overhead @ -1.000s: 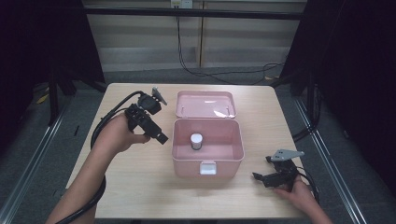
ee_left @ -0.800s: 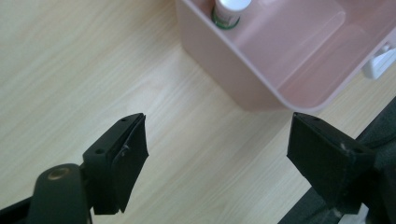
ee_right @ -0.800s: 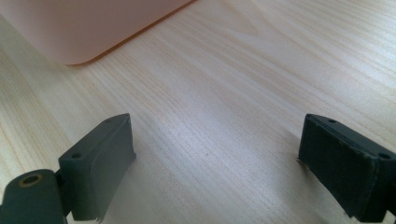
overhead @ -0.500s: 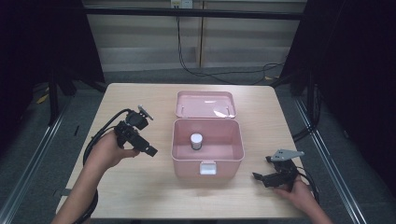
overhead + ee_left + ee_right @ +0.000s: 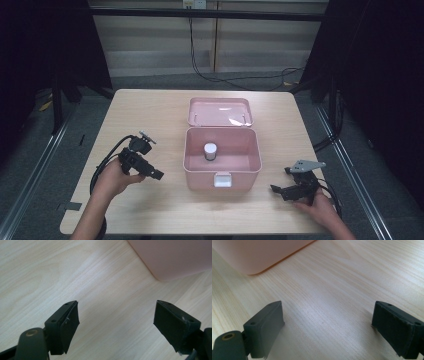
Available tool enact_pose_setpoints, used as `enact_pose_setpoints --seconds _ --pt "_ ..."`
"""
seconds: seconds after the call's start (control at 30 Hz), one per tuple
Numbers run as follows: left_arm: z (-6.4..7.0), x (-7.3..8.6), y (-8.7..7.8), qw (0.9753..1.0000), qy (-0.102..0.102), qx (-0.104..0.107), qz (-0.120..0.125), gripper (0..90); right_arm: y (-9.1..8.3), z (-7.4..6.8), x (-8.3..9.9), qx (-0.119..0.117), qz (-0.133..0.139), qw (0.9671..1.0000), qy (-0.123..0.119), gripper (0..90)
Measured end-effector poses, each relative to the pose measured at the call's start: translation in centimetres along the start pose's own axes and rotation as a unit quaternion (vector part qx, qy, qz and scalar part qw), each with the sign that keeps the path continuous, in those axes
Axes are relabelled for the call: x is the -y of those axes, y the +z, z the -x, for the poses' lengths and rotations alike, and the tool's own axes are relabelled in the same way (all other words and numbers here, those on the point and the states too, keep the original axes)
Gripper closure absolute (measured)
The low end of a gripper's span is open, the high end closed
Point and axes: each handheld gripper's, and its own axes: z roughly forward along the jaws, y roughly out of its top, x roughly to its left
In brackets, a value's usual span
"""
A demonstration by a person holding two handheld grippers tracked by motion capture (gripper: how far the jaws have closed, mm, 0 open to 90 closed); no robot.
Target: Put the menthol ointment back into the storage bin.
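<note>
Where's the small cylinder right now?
In the high view, the small cylinder stands upright inside the open pink box at table centre, left of the box's middle, between both grippers.

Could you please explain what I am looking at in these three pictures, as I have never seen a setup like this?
There is no robot here: a person holds a black two-jaw gripper in each hand at a light wooden table. The high view looks down from above; the left gripper is at its left, the right gripper at its right. The other two pictures come from cameras riding on those grippers, looking along their own jaws: left gripper, right gripper. Both stand open and hold nothing. Between them sits a pink plastic box with its lid open, and a small white-topped cylinder stands inside.
</note>
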Motion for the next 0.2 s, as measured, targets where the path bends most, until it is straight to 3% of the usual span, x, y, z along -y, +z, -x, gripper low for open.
enact_pose_setpoints --seconds 0.2 --pt "-0.3 1.2 1.0 0.9999 -0.005 0.001 0.013 20.9 0.0 0.0 0.0 0.001 0.0 1.0 -0.001 9.6"
